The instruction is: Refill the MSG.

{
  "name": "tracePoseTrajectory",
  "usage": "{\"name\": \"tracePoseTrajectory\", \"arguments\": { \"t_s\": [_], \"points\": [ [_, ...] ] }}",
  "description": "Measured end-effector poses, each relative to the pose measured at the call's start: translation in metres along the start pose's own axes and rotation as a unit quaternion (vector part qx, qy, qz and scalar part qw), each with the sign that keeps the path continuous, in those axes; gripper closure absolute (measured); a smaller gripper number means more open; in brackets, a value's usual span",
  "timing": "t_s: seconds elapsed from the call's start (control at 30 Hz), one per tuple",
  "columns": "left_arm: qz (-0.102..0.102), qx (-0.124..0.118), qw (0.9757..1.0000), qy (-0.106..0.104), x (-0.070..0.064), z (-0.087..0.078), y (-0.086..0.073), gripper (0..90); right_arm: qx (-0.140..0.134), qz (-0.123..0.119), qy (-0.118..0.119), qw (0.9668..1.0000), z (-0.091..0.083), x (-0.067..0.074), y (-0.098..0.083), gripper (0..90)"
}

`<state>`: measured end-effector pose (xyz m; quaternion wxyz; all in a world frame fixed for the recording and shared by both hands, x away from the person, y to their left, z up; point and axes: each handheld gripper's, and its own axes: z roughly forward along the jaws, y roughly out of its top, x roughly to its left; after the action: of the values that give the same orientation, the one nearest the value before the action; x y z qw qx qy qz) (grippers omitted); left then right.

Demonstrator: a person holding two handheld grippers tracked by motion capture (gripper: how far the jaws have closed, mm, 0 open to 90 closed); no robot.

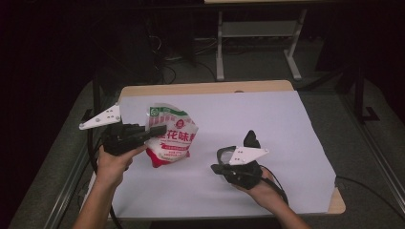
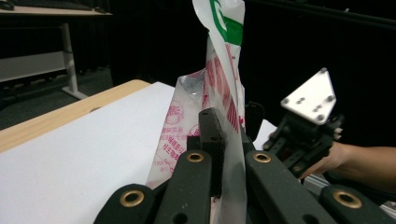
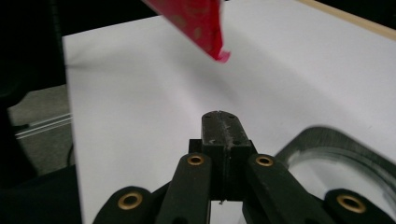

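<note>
Left gripper [image 1: 157, 130] clamped on snack bag [image 1: 171, 136], jaws pinching the plastic film edge-on near the bag's left side; same pinch seen close in left gripper view, film [image 2: 232, 154] running up between the two black jaws. Bag held up off white sheet [image 1: 267, 119], long axis roughly upright, green-printed top up, red bottom corner hanging lowest. Lower end near the sheet; touching or not, cannot tell.

Right gripper [image 1: 250, 139] clenched on nothing, jaws pressed flat together in right gripper view [image 3: 222, 126]. Bag lies to its left and above: red corner [image 3: 217, 49] hangs ahead of and above the closed jaws, apart from them. Free right edge of bag faces this gripper, so likely the nearer one for a second grasp; would need opening first.

Left hand [image 1: 114, 162] raised, forearm in from bottom left, gripper pointing right. Right hand [image 1: 260, 188] low over the sheet, gripper pointing away up the table, well right of the bag. Wooden table [image 1: 205, 88] edge beyond.
</note>
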<state>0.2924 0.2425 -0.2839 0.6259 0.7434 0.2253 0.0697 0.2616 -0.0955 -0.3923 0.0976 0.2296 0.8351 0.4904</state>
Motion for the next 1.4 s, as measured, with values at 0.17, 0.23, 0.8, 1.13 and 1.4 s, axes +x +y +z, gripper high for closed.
{"name": "tracePoseTrajectory", "arguments": {
  "t_s": [0.17,0.23,0.8,1.13,1.4],
  "points": [
    [0.004,0.004,1.0,-0.005,-0.003,0.002,0.002,90.0,-0.005,0.003,-0.019,0.9998,0.018,0.0,0.013,89.8],
    [0.003,0.002,1.0,-0.009,-0.004,0.002,0.002,90.0,-0.005,0.005,-0.024,0.9997,0.024,0.001,0.018,89.9],
    [0.002,-0.002,0.9998,-0.021,-0.011,0.007,0.01,90.0,-0.034,0.015,-0.043,0.9984,0.062,0.006,0.041,89.9],
    [-0.002,-0.01,0.9998,-0.016,-0.007,0.023,0.016,90.0,-0.046,0.002,-0.039,0.9982,0.061,0.017,0.038,89.8],
    [0.001,-0.004,0.9999,-0.017,-0.006,0.04,0.018,90.0,-0.052,-0.004,-0.053,0.9972,0.061,0.019,0.03,89.9]
  ]
}}
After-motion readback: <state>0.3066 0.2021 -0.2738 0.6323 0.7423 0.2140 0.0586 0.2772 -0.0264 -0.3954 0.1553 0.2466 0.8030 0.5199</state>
